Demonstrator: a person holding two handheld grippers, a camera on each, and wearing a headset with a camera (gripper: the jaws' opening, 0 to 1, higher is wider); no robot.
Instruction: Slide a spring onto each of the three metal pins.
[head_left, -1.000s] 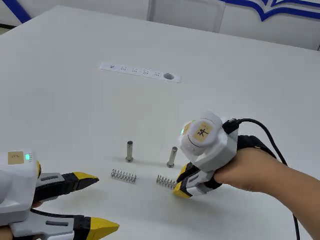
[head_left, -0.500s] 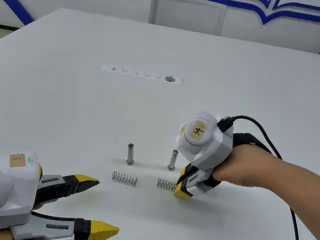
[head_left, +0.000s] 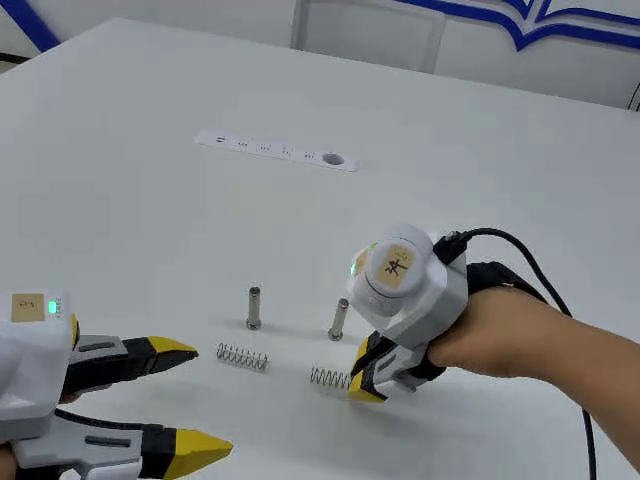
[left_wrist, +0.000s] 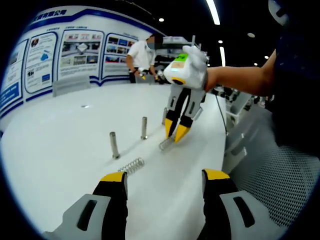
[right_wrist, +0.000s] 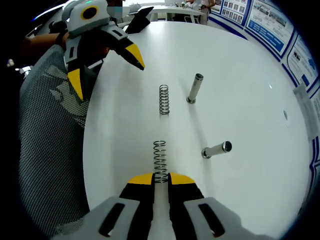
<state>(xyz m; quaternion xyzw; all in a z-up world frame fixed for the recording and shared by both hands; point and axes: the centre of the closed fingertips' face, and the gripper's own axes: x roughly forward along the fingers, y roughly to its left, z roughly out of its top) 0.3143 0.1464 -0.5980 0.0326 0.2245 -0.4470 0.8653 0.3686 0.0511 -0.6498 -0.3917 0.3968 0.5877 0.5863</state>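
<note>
Two yellow-tipped jaws of the right gripper (right_wrist: 161, 179) are pinched onto one end of a coil spring (right_wrist: 159, 159), whose free length seems to lie flat on the white table (head_left: 480, 180), though the fisheye makes that hard to judge. Just beyond this spring a steel pin (head_left: 339, 319) stands upright. A second pin (head_left: 253, 307) stands left of the steel pin, apart from it. A loose spring (head_left: 243, 356) lies left of the steel pin and nearer the person. Further left of it hangs the left gripper (head_left: 200, 397), jaws spread wide, holding nothing. A power strip (head_left: 275, 150) lies well beyond the steel pin.
</note>
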